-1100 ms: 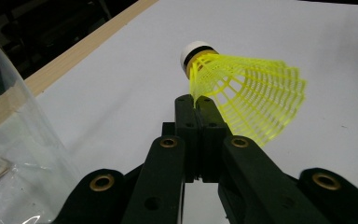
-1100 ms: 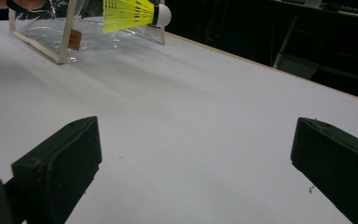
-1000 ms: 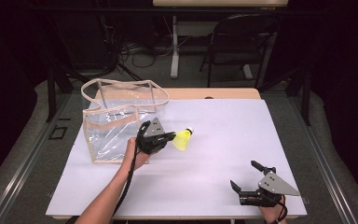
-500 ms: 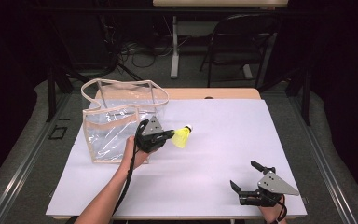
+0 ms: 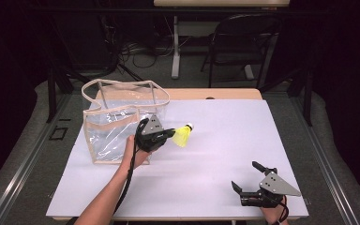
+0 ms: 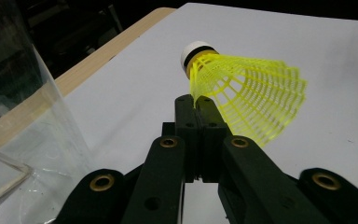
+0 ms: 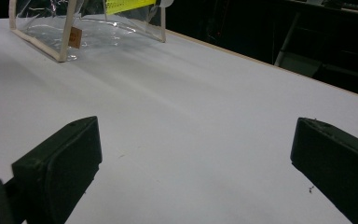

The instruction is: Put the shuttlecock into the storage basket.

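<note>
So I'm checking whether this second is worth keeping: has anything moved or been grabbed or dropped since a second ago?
Nothing visibly changed. The left tool still pinches the yellow shuttlecock by its skirt, held beside the clear bag. The right tool still rests open near the table's front right corner, holding nothing.

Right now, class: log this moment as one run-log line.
left gripper: shut on yellow shuttlecock | right gripper: open, idle | clear bag: upright on white table
</note>
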